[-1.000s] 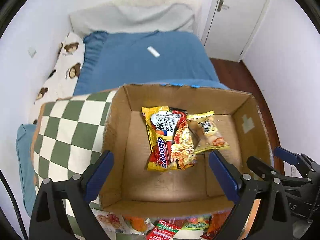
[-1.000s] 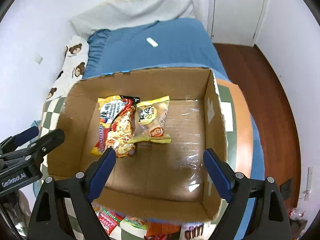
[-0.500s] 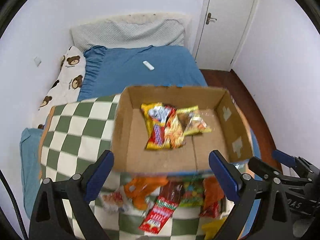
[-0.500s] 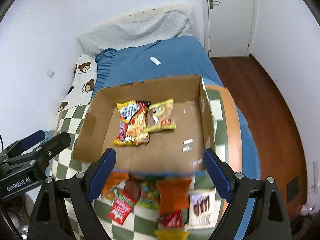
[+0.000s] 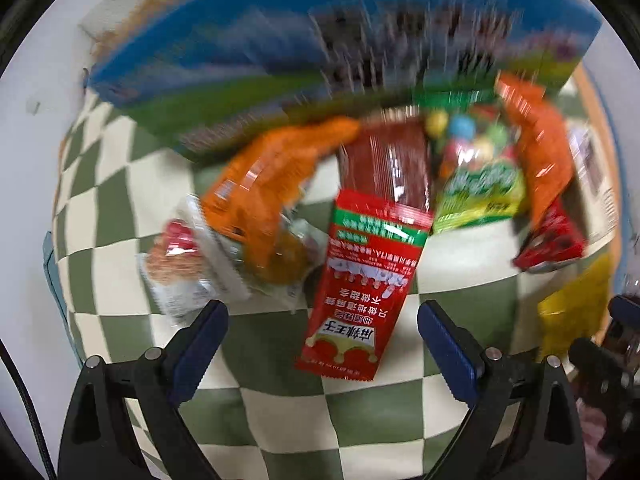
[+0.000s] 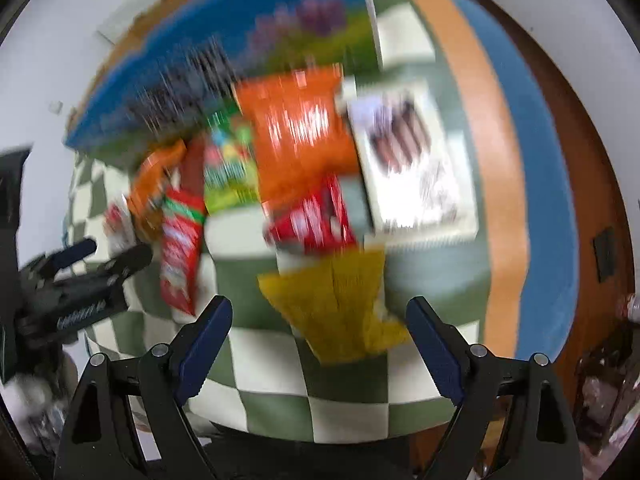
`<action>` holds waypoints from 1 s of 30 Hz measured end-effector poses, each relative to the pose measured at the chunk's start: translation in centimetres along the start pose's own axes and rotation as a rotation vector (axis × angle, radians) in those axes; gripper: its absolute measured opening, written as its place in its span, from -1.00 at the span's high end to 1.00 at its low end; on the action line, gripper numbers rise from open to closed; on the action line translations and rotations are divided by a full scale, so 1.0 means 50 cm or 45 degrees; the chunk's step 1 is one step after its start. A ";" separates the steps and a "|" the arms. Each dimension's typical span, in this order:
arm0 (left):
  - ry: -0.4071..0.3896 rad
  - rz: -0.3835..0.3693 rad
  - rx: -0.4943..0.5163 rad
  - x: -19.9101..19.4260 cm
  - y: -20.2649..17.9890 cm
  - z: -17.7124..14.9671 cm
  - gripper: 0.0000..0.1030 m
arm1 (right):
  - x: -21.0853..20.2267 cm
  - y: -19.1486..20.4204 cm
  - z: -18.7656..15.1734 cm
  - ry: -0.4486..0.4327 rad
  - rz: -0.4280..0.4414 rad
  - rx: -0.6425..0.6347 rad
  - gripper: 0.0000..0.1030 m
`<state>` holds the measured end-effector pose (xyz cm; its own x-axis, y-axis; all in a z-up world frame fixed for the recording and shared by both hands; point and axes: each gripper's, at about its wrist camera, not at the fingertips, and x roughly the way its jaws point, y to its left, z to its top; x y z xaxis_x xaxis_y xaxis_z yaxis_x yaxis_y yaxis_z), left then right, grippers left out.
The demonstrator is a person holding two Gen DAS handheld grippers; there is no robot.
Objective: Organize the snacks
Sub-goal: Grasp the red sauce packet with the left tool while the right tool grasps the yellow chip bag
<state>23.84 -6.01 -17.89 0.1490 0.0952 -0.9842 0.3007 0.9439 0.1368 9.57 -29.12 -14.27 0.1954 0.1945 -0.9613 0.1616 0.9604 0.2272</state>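
Observation:
Both views are motion-blurred. Several snack packets lie on a green-and-white checked cloth (image 5: 120, 208) in front of a cardboard box whose printed blue-green outer wall (image 5: 280, 40) fills the top. My left gripper (image 5: 322, 332) is open and empty, low over a red packet (image 5: 360, 284); an orange packet (image 5: 260, 188) and a clear-wrapped snack (image 5: 180, 268) lie to its left. My right gripper (image 6: 318, 330) is open and empty, just before a yellow packet (image 6: 336, 300). Beyond lie a red packet (image 6: 312, 220), an orange bag (image 6: 300, 132) and a white chocolate-bar packet (image 6: 412, 160).
A green candy bag (image 5: 476, 184) and another orange bag (image 5: 540, 152) lie right of the red packet. The left gripper shows at the left of the right wrist view (image 6: 84, 264). The blue bed edge (image 6: 540, 160) and wooden floor (image 6: 592, 160) lie to the right.
Both grippers have dropped down and back from above the open box to low over the loose packets in front of it. The box's inside is out of sight now. Jaws stay open.

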 end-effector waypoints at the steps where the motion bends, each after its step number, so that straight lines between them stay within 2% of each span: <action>1: 0.020 0.009 0.017 0.018 -0.008 0.003 -0.88 | 0.015 0.002 -0.008 0.004 -0.025 -0.013 -0.76; 4: 0.034 0.058 0.049 0.061 -0.030 0.015 -0.84 | 0.049 0.013 -0.008 -0.022 -0.122 -0.072 -0.68; 6: 0.017 0.075 0.052 0.070 -0.039 0.019 -0.73 | 0.071 0.016 -0.012 -0.018 -0.135 -0.106 -0.23; 8: -0.007 0.087 0.030 0.068 -0.045 0.015 -0.58 | 0.083 0.017 -0.017 -0.005 -0.150 -0.128 -0.21; 10: -0.006 0.056 -0.006 0.060 -0.045 -0.002 0.01 | 0.077 0.016 -0.022 0.025 -0.098 -0.121 -0.14; 11: 0.030 0.012 -0.035 0.062 -0.043 -0.021 0.01 | 0.077 0.014 -0.024 0.065 -0.059 -0.105 -0.06; 13: 0.108 -0.053 -0.104 0.069 -0.033 -0.061 0.01 | 0.079 0.015 -0.031 0.175 0.040 -0.077 -0.03; 15: 0.157 -0.126 -0.184 0.076 -0.018 -0.096 0.01 | 0.090 0.014 -0.042 0.246 0.089 -0.069 -0.01; 16: 0.200 -0.167 -0.234 0.085 -0.009 -0.117 0.01 | 0.097 0.015 -0.045 0.264 0.091 -0.077 -0.01; 19: 0.249 -0.244 -0.326 0.103 0.008 -0.145 0.01 | 0.121 0.017 -0.043 0.270 0.063 -0.080 -0.01; 23: 0.255 -0.277 -0.340 0.104 0.019 -0.142 -0.10 | 0.139 0.027 -0.039 0.263 0.057 -0.074 -0.10; 27: 0.270 -0.271 -0.308 0.115 0.026 -0.135 -0.15 | 0.135 0.036 -0.037 0.258 0.079 -0.063 -0.40; 30: 0.262 -0.240 -0.289 0.121 0.004 -0.145 -0.15 | 0.134 0.055 -0.039 0.239 0.052 -0.071 -0.41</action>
<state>17.98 -2.96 -24.64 -0.0884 -0.0472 -0.9950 0.0843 0.9949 -0.0547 9.41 -24.80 -20.40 0.0160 0.2622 -0.9649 0.1021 0.9595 0.2624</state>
